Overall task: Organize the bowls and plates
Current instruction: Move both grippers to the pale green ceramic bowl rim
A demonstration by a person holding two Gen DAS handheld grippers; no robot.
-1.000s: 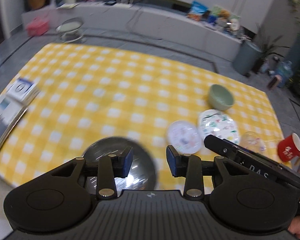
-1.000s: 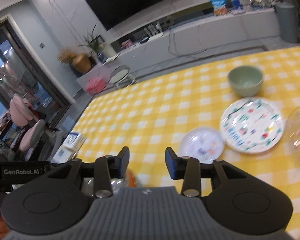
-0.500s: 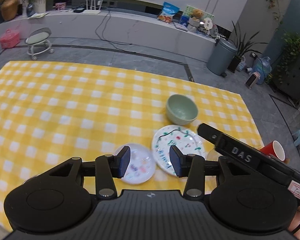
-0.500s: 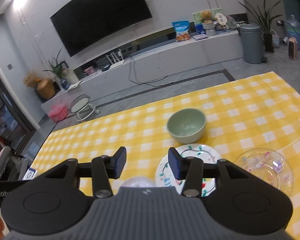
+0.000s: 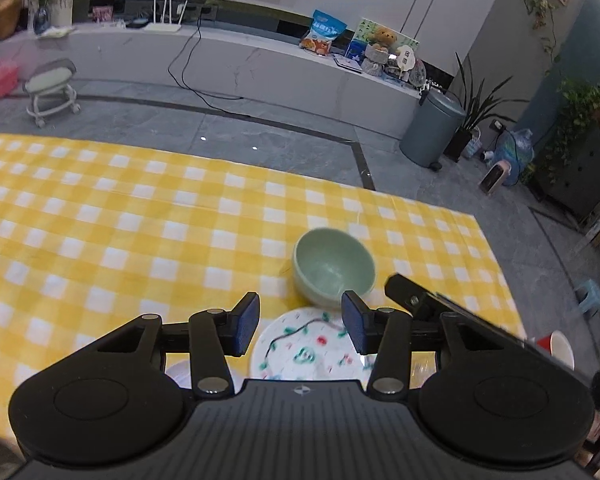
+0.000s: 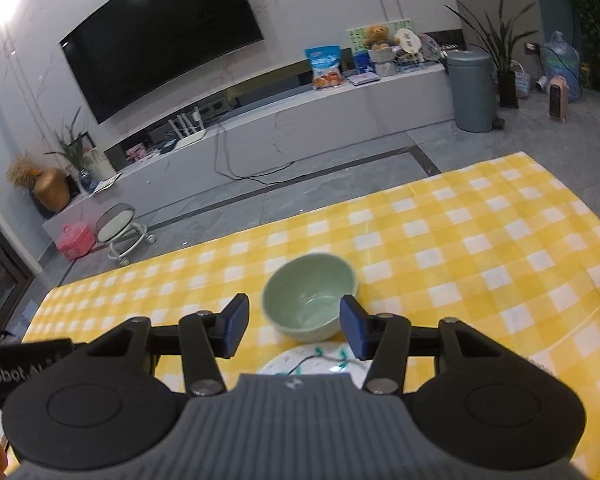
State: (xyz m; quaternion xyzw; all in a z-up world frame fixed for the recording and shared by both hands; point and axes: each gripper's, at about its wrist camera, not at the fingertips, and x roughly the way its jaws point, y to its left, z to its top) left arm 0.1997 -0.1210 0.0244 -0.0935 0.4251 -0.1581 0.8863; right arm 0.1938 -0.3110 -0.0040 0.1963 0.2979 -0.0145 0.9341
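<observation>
- My left gripper (image 5: 299, 328) hangs over the near edge of the table, jaws standing apart with nothing between the pads; the last readings differ too little to call it moving.
- My right gripper (image 6: 292, 330) sits at about the same spread, jaws parted and empty, pads touching nothing.
- Right below both grippers lies the patterned plate (image 5: 308, 354), flat on the yellow checked tablecloth (image 5: 100, 220); in the right wrist view only its far rim (image 6: 316, 358) shows past the gripper body.
- At 7 o'clock of that plate, a sliver of a smaller white plate (image 5: 179, 374) peeks out beneath my left gripper's finger.
- At 12 o'clock from the patterned plate, just beside its far rim, the green bowl (image 5: 334, 272) stands upright and empty; in the right wrist view the bowl (image 6: 310, 296) is framed between the fingertips but beyond them.
- At 3 o'clock, by the table's right edge, a red cup (image 5: 556, 346) shows partly behind the other gripper's arm.
- Farther off, on the floor at 1 o'clock, a grey bin (image 5: 432, 132) stands by the long low cabinet (image 5: 240, 64).
- A dark television (image 6: 160, 40) hangs on the wall above it.
</observation>
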